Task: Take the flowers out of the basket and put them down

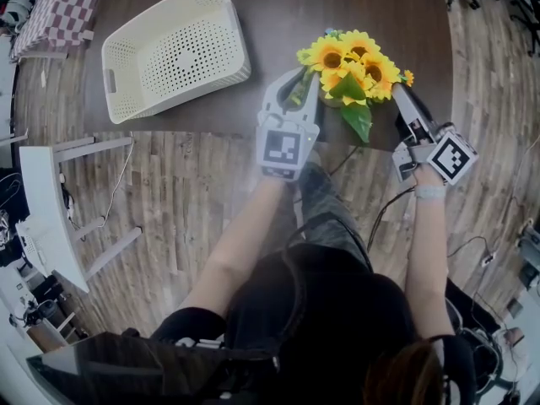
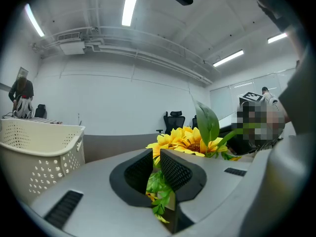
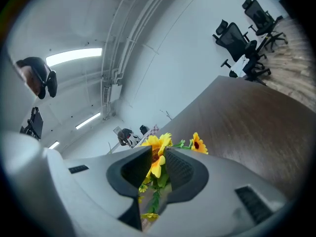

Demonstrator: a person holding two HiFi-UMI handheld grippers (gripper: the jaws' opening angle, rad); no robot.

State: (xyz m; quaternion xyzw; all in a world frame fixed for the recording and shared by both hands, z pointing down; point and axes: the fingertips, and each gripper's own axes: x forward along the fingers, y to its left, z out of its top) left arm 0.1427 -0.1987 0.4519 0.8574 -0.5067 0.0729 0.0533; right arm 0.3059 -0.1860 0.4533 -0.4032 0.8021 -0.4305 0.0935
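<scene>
Looking down, I see the sunflower bunch at the near edge of the dark surface, out of the white basket and well apart from it. My left gripper and right gripper flank it, both released, jaws parted with leaves and blooms loose between them.

Office, swivel chairs, ceiling strip lights
</scene>
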